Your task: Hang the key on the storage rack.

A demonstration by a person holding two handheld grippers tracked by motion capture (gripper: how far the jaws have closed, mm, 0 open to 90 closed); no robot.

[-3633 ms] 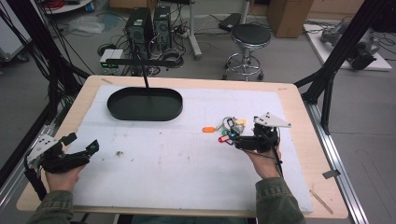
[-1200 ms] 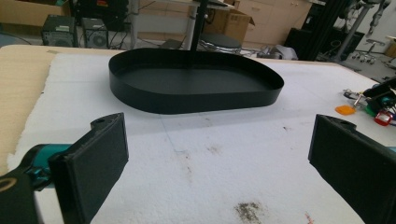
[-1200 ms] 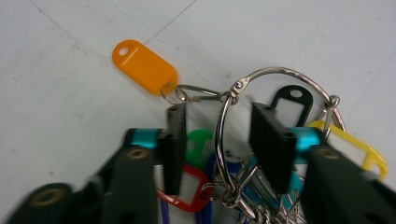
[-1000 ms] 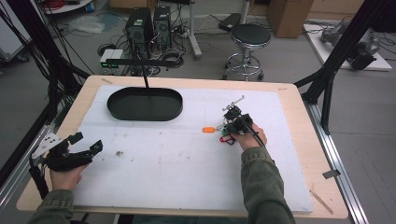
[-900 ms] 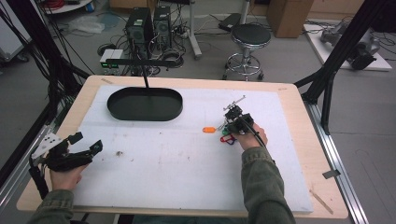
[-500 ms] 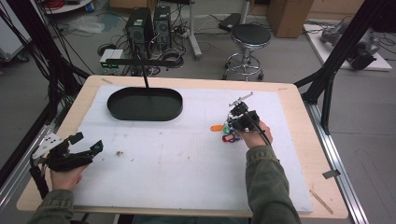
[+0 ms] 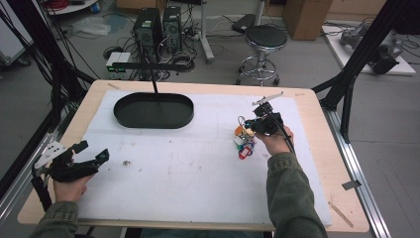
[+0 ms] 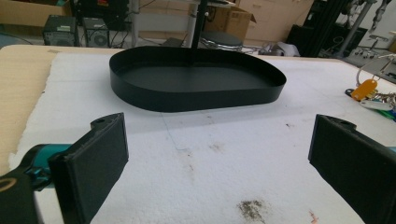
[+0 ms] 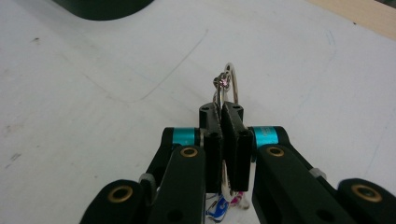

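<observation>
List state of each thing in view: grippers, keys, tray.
Left gripper: open, holding nothing, over the white mat.
Right gripper: shut on the key ring.
Key bunch: tags hanging below the right gripper, touching the mat.
Black tray: empty, upright on the mat.

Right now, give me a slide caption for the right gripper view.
Right gripper shut on a metal key ring above the white mat.

One table (image 7: 317,104) carries one white mat (image 7: 198,173). On it sits one black oval tray (image 7: 153,110) toward the far left corner and one bunch of keys (image 7: 243,141) with several coloured tags near the right edge. Two hand-held grippers: left hand-held gripper (image 7: 91,151), right hand-held gripper (image 7: 252,126).
</observation>
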